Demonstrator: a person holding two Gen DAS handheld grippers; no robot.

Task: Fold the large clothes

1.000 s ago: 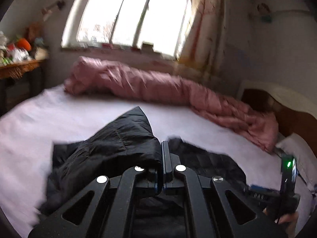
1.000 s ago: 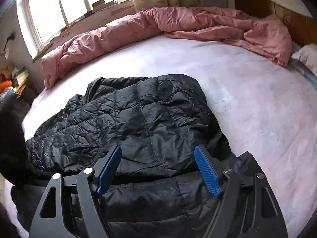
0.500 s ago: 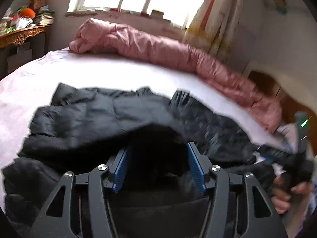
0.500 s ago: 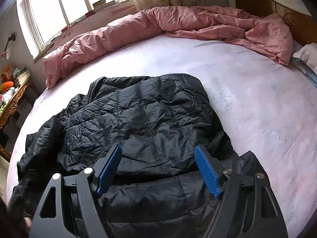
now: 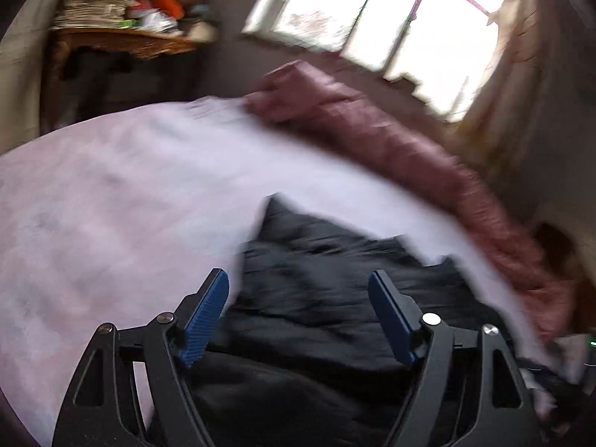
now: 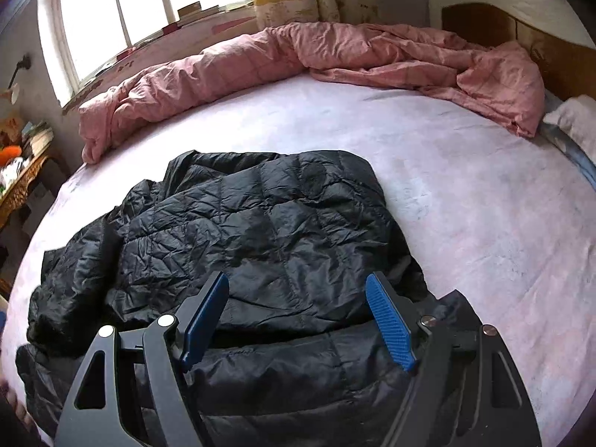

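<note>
The right hand-held gripper hangs spread above a black quilted jacket, pinching nothing. The left hand-held gripper, jaws opening, hovers over the jacket's blurred edge, gripping nothing. The jacket lies partly folded on a pale bed. Beyond, a pink duvet runs beneath the window.

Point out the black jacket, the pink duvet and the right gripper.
black jacket (image 6: pixel 260 231): right wrist view, quilted top layer.
pink duvet (image 6: pixel 372 56): right wrist view, middle of the bunched roll below the window.
right gripper (image 6: pixel 298 320): right wrist view, midway between its blue fingertips.
</note>
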